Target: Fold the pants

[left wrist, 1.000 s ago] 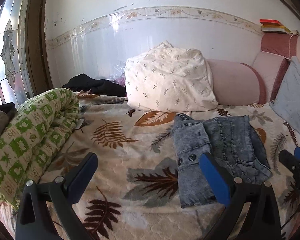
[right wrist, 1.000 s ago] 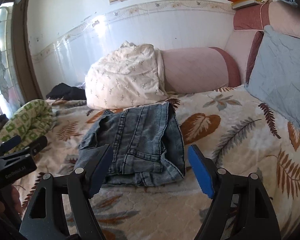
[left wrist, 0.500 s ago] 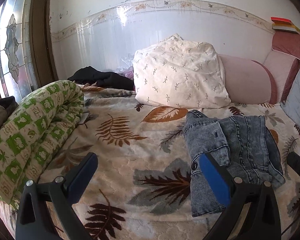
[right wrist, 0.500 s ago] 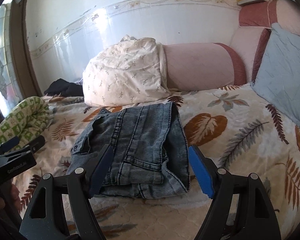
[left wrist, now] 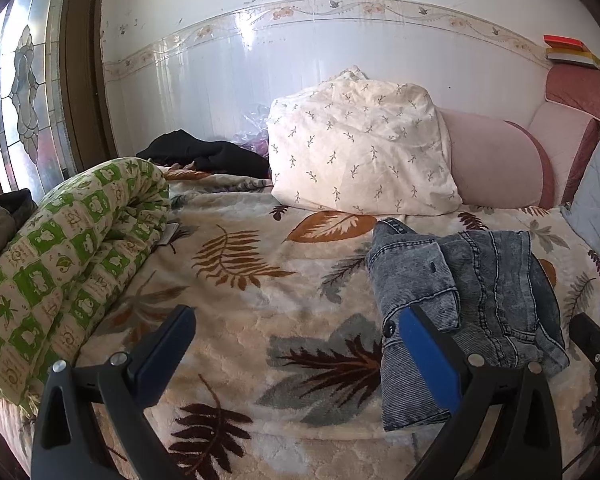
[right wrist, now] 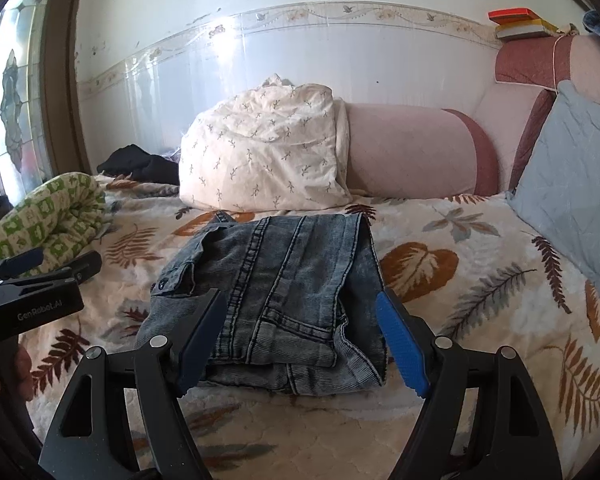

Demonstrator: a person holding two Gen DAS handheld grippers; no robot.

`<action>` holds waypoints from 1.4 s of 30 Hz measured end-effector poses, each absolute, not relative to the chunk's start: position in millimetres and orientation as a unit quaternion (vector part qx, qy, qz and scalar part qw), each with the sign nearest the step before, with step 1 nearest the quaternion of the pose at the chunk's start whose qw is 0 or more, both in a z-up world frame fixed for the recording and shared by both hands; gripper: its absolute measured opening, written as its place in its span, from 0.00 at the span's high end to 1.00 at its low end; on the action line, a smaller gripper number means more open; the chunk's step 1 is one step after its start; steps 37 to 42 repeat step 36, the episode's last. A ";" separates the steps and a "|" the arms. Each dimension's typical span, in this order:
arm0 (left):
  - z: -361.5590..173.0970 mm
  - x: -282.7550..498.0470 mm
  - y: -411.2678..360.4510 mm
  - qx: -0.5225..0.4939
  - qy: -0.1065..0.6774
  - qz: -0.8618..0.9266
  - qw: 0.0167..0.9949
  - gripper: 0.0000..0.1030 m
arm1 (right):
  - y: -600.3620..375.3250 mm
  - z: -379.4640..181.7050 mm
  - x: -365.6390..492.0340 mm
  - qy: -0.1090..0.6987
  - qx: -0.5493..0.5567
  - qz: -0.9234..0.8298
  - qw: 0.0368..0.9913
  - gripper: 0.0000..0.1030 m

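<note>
The grey-blue denim pants [right wrist: 284,292] lie folded into a compact stack on the leaf-patterned blanket [right wrist: 472,280]. In the left wrist view the pants [left wrist: 472,296] lie at the right. My left gripper [left wrist: 296,344] is open and empty, held above the blanket to the left of the pants; it also shows at the left of the right wrist view [right wrist: 40,268]. My right gripper [right wrist: 300,340] is open and empty, just in front of the stack's near edge, touching nothing; its tip shows at the right edge of the left wrist view [left wrist: 596,328].
A rolled green-and-white quilt [left wrist: 60,264] lies along the left side of the bed. A cream pillow [right wrist: 260,156] and a pink bolster [right wrist: 412,152] lean on the wall behind. A blue-grey cushion [right wrist: 572,184] stands at the right. Dark clothing [left wrist: 204,156] lies at the back left.
Both grippers have drawn back and risen a little from the folded pants, staying open. The pants have not moved.
</note>
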State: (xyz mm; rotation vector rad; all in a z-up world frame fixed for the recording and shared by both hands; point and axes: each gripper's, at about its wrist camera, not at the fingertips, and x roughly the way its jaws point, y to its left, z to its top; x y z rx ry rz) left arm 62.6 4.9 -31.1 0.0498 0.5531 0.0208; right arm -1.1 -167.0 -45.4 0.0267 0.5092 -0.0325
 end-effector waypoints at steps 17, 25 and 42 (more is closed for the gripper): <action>-32.2 62.3 2.1 0.032 0.273 0.006 0.961 0.00 | -163.8 -46.6 0.0 0.257 0.007 -0.012 0.966 0.25; -34.7 63.9 3.2 0.031 0.283 0.001 0.959 0.00 | -162.4 -46.6 -0.2 0.255 0.002 -0.010 0.967 0.25; -28.3 56.0 -0.4 0.028 0.250 -0.017 0.968 0.00 | -161.1 -46.9 0.2 0.257 -0.003 -0.011 0.966 0.25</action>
